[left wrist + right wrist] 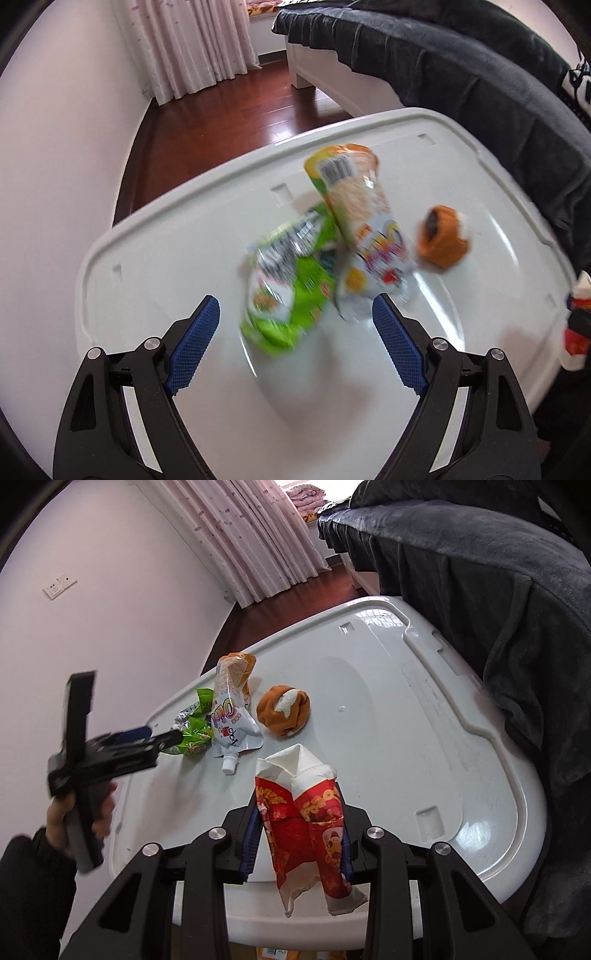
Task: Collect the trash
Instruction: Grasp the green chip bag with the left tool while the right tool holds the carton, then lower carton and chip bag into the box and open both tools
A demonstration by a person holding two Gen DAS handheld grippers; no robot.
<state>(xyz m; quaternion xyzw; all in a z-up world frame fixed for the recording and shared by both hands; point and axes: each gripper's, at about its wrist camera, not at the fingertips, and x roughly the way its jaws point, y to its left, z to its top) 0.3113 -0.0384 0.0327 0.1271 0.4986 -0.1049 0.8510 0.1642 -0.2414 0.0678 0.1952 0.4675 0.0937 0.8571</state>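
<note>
Red and gold paper fills the near view: the right gripper (297, 834) has its jaws closed on a crumpled red carton (306, 823), pinched across its lower half, with the torn white top pointing up and away and the ragged bottom hanging toward the camera. Its long axis runs roughly along the line of the fingers, so the carton sits lengthwise in the grip.

Just beyond, the left gripper (295, 325) hangs over the white plastic tabletop (155, 236) with its jaws wide open and nothing between them. Ahead of it lies the green wrapper (284, 295), flat and crinkled, and partly overlapping it a white spouted pouch (362, 229). In the right wrist view the pouch lies lengthwise away from the camera, its cap at the near end and its orange end at the far end. To the pouch's right, apart from it, sits a balled orange sock (283, 710). Farther off are the dark blanket (480, 590) on the bed, the wooden floor and the pink curtain (251, 542).

The step in hand looks like picking up the wrapper pile with the free left jaws. Doing it well likely means closing across the pouch's narrow width rather than along its length, coming down low enough to catch thin film, and keeping the right grip firm meanwhile. The left view is blurred, so fine edges are hard to judge.
</note>
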